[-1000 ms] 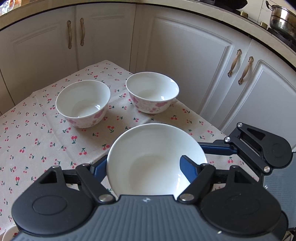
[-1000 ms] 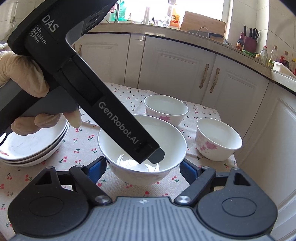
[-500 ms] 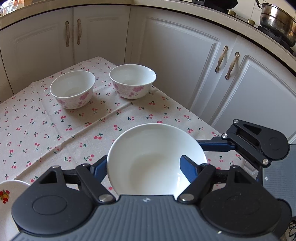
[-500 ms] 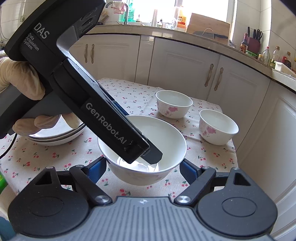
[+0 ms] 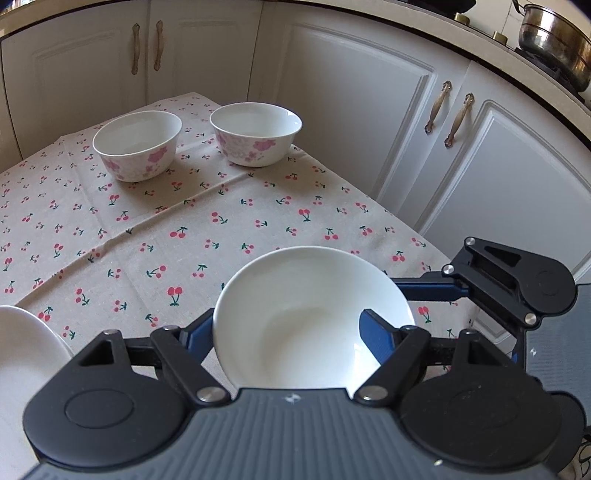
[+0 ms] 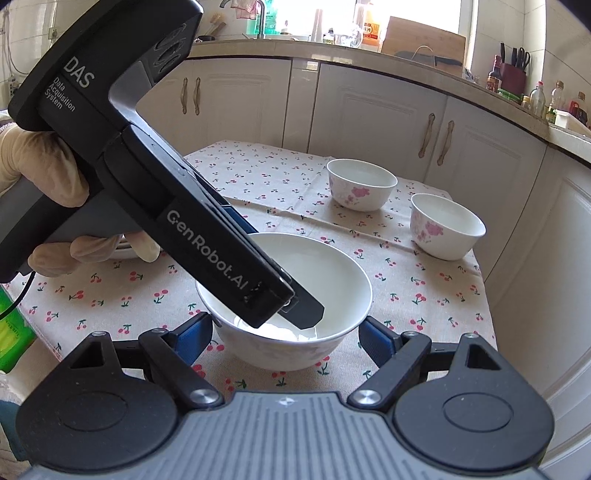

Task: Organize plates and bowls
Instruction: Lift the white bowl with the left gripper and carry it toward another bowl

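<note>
Lifted clear, the white bowl [image 5: 310,317] has drifted back from the two floral bowls [image 5: 137,146], pinched by the left hand-held gripper [image 6: 295,314]. Right hand-held gripper [image 6: 286,341] gapes empty at lower centre. Stacking looks barely begun; plates [image 5: 22,354] sit lower left.

Both views were bright, daylight-lit. In the right wrist view the far window [image 6: 406,14] was blown out to white. Soft shadows fell under the floral bowls [image 5: 138,146] on the cherry-print tablecloth [image 5: 184,236]. A small glare spot sat inside the white bowl [image 5: 310,317]. Focus was sharp overall; strong fisheye bending curved the cabinets [image 5: 369,110], with dark vignette corners.
</note>
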{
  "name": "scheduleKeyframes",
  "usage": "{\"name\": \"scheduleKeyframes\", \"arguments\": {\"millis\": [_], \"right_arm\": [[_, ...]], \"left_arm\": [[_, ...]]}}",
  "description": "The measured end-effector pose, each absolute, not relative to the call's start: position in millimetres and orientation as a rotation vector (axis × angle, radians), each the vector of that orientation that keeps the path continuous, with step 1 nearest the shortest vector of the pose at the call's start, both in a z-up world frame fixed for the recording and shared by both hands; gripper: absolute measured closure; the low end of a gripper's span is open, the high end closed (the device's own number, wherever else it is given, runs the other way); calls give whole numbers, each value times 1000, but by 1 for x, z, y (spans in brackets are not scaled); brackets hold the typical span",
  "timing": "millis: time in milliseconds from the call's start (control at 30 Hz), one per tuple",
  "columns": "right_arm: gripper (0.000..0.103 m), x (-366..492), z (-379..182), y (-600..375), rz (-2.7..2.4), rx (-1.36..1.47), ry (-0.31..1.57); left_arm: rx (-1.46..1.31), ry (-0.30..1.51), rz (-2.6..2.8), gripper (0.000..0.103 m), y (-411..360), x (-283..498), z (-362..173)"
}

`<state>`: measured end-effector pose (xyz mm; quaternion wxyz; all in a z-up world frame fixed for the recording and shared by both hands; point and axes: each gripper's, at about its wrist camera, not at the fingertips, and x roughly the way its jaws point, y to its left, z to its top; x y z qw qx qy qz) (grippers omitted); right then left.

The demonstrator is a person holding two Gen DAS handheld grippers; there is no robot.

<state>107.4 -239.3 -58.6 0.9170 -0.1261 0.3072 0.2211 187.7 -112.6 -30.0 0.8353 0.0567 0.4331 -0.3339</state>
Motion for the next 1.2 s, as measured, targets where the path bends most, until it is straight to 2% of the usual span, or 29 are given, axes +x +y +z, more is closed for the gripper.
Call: {"name": "scheduleKeyframes", "arguments": {"millis": [800,900,1033,1200], "right_arm": [[13,106,-65,-241,460,-257,665],[10,106,-64,-243,477,-229,663],[0,102,-61,-247,467,-232,636],[0,99,-49,-252,472,-237,597]], "left_arm": [[119,913,-722,20,-113,179,-32],[117,918,-727,17,-112,179,-32],[138,894,-729,15,-111,175,-27],[137,856,-729,12,-106,174,-13]]}}
